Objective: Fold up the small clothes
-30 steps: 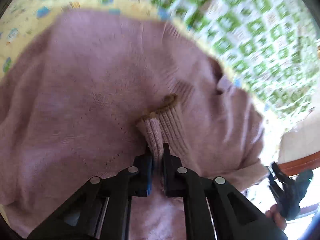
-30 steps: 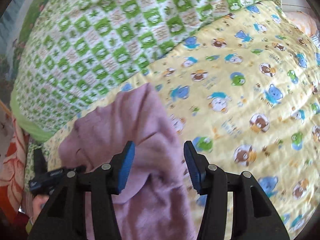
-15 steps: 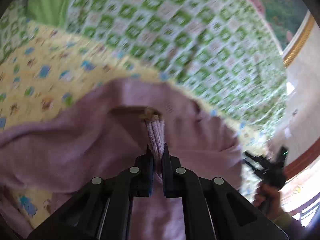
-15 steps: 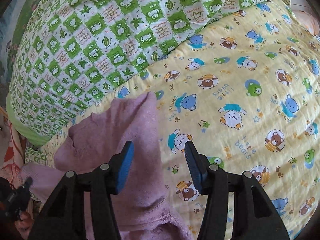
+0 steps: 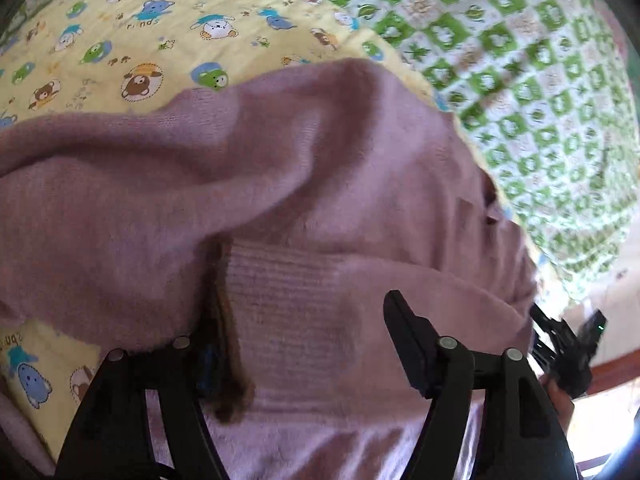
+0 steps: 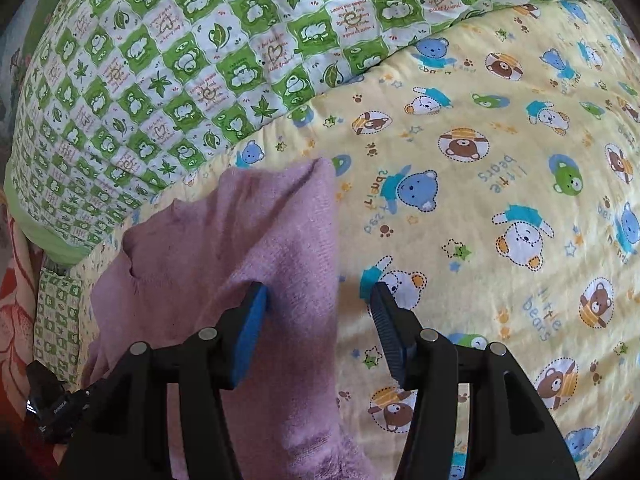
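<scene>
- Left wrist view: the left tongs [image 5: 304,344] stand wide apart over the pink knit sweater [image 5: 280,200], gripping nothing; its ribbed cuff [image 5: 288,304] lies between the fingers, one finger partly buried in the fabric. The sweater is bunched on the yellow bear-print sheet [image 5: 120,40].
- Right wrist view: the right tongs [image 6: 320,320] gape wide, empty, straddling the sweater's [image 6: 240,260] edge where it meets the sheet [image 6: 500,200]. A green checked quilt [image 6: 180,60] lies beyond.
</scene>
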Motion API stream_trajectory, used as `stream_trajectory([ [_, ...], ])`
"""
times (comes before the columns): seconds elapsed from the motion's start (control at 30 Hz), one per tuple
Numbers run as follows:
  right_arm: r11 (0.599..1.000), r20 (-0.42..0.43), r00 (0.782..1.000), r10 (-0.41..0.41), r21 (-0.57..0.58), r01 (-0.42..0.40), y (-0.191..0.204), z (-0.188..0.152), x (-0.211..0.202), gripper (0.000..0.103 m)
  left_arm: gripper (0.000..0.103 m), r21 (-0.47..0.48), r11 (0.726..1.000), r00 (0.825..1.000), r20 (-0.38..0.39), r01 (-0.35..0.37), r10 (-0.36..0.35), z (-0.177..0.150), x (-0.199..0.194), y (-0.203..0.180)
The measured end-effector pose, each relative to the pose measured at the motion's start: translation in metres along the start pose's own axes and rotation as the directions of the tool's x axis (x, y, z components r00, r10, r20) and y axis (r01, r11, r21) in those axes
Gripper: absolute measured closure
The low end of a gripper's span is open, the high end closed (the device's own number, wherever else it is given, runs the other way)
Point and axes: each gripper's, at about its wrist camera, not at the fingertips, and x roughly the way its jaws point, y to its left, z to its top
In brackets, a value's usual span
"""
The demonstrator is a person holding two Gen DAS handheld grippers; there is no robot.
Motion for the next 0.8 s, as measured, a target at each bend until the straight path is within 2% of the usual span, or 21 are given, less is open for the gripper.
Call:
stream_trajectory([
  [0.03,1.0,-0.003,1.0,-0.007,-0.006,0.007,0.001,0.001,0.002,0.048,0.053,0.016,1.0,1.0,0.013,-0.011,0.011,0.001,0.002,-0.006],
  [0.07,1.0,-0.005,1.0,-0.012,-0.012,0.012,0.002,0.002,0.004,0.048,0.09,0.06,0.998,1.0,0.018,-0.018,0.016,0.001,0.006,-0.015],
  [0.1,1.0,-0.008,1.0,-0.015,-0.017,0.015,0.002,0.002,0.005,0.048,0.103,0.089,0.996,1.0,-0.002,0.008,-0.007,0.003,0.007,-0.023],
  [0.13,1.0,-0.011,1.0,-0.017,-0.024,0.016,0.003,0.003,0.005,0.049,0.099,0.105,0.994,1.0,-0.002,0.023,-0.023,0.003,0.004,-0.029],
  [0.17,0.999,-0.014,1.0,-0.015,-0.038,0.015,0.004,0.004,0.005,0.069,0.1,0.138,0.99,0.999,0.025,0.037,-0.041,0.003,-0.003,-0.04],
  [0.2,0.998,-0.023,1.0,-0.019,-0.063,0.017,0.007,0.006,0.004,0.095,0.1,0.194,0.979,0.996,0.058,0.056,-0.069,0.002,-0.015,-0.056],
  [0.23,0.995,-0.025,0.999,-0.035,-0.089,0.033,0.01,0.009,0.0,0.095,0.1,0.252,0.964,0.989,0.095,0.087,-0.114,0.002,-0.03,-0.073],
  [0.3,0.995,0.035,0.999,-0.012,-0.097,0.015,0.011,0.021,-0.023,0.095,0.1,0.337,0.933,0.968,0.162,0.128,-0.191,0.003,-0.054,-0.097],
  [0.37,0.997,0.101,0.995,0.001,-0.075,0.007,0.006,0.033,-0.047,0.096,0.1,0.407,0.906,0.954,0.207,0.117,-0.216,0.004,-0.067,-0.112],
  [0.4,0.998,0.128,0.992,-0.004,-0.066,0.012,0.003,0.038,-0.056,0.096,0.1,0.431,0.896,0.954,0.209,0.107,-0.214,0.006,-0.065,-0.114],
  [0.47,0.998,0.146,0.989,-0.032,-0.056,0.041,-0.005,0.044,-0.059,0.101,0.1,0.428,0.901,0.963,0.206,0.069,-0.172,0.011,-0.051,-0.107],
  [0.53,0.997,0.129,0.99,-0.065,-0.034,0.069,-0.015,0.045,-0.048,0.101,0.1,0.392,0.919,0.978,0.174,0.04,-0.117,0.016,-0.028,-0.086],
  [0.67,0.99,0.059,0.992,-0.11,-0.083,0.114,-0.013,0.032,-0.018,0.1,0.1,0.377,0.925,0.985,0.169,-0.041,-0.026,0.011,-0.01,-0.057],
  [0.7,0.988,0.053,0.992,-0.114,-0.098,0.119,-0.009,0.029,-0.016,0.097,0.1,0.363,0.931,0.987,0.163,-0.046,-0.015,0.01,-0.007,-0.05],
  [0.8,0.989,0.061,0.994,-0.09,-0.114,0.097,0.002,0.023,-0.017,0.097,0.1,0.348,0.934,0.987,0.161,-0.078,0.022,0.006,-0.002,-0.035],
])
